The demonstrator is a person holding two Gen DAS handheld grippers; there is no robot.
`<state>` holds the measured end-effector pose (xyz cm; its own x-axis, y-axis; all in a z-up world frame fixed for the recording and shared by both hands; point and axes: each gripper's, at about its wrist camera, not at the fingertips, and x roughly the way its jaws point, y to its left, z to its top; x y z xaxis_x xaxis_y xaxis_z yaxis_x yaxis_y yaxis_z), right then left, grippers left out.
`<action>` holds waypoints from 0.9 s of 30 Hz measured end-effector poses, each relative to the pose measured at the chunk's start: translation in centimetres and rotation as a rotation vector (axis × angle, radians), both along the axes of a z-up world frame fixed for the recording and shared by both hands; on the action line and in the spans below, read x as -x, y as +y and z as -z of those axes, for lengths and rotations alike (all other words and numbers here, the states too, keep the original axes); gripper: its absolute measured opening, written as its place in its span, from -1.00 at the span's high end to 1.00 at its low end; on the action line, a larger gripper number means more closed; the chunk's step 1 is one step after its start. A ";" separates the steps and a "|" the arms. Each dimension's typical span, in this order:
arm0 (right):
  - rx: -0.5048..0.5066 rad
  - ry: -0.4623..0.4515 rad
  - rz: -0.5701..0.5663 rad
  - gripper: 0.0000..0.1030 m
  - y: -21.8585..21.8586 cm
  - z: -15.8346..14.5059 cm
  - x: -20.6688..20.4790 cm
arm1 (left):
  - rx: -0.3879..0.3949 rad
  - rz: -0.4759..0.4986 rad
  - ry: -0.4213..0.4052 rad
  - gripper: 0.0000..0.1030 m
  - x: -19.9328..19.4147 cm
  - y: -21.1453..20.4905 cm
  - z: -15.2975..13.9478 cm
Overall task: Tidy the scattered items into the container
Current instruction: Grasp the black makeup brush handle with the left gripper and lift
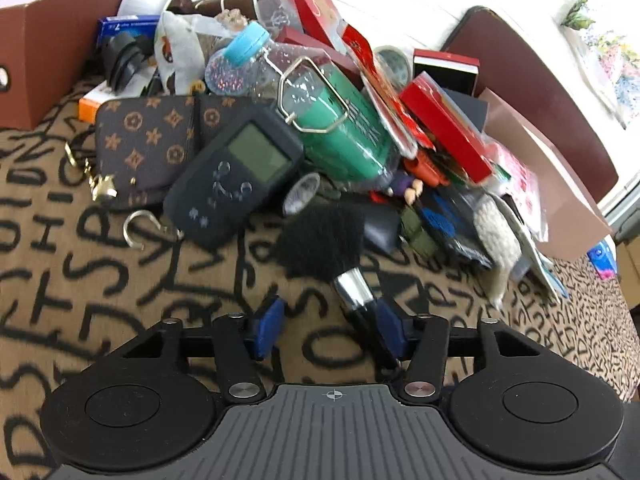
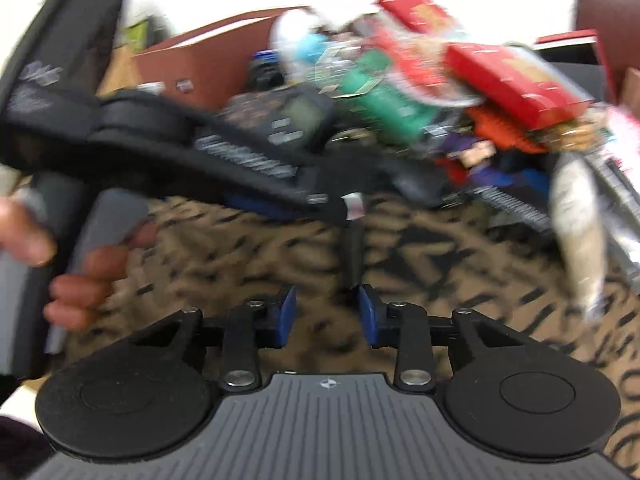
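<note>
1. Makeup brush (image 1: 332, 256) lying on the patterned cloth (image 1: 120, 280) at the near edge of the pile, handle pointing near, beside the right blue pad of the left gripper (image 1: 328, 320).
2. Brown container (image 1: 24, 40) far left, well apart from the brush.
3. Likely risk: slim handle rolling or slipping out, since only one pad seems to touch it.
4. Left gripper spread wide, gripping nothing.
5. Right gripper (image 2: 327, 316) parted, empty, view blurred.
</note>
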<state>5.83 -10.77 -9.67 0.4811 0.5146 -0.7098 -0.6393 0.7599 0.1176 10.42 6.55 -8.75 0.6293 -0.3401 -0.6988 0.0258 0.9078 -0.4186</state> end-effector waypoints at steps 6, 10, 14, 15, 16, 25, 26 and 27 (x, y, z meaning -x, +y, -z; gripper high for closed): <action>0.064 -0.076 0.073 0.23 0.0 -0.6 -0.1 | -0.014 0.011 0.010 -0.35 -1.5 -1.0 -0.2; 0.062 -0.083 0.109 0.23 0.0 -0.5 -1.5 | -0.026 0.043 0.028 0.13 -2.9 -1.6 0.1; 0.052 -0.058 0.111 0.30 0.2 0.2 -2.6 | -0.029 0.063 0.040 0.44 -3.3 -1.9 0.1; 0.050 -0.058 0.111 0.30 0.0 0.3 -2.7 | -0.039 0.066 0.038 0.44 -3.4 -2.0 0.2; 0.046 -0.059 0.109 0.30 0.0 0.4 -2.8 | -0.045 0.067 0.037 0.43 -3.4 -2.2 0.2; 0.020 -0.045 0.113 0.57 0.4 0.4 -2.7 | -0.044 0.082 0.043 0.38 -3.5 -2.1 0.4; 0.018 -0.041 0.116 0.57 0.4 0.4 -2.8 | -0.041 0.079 0.041 0.35 -3.6 -2.1 0.4; 0.017 -0.037 0.121 0.57 0.4 0.4 -2.9 | -0.042 0.078 0.040 0.35 -3.6 -2.1 0.4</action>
<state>8.72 -10.39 -10.09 0.5653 0.4393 -0.6982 -0.5463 0.8335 0.0822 14.05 4.45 -9.20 0.5737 -0.3569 -0.7372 0.0810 0.9204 -0.3826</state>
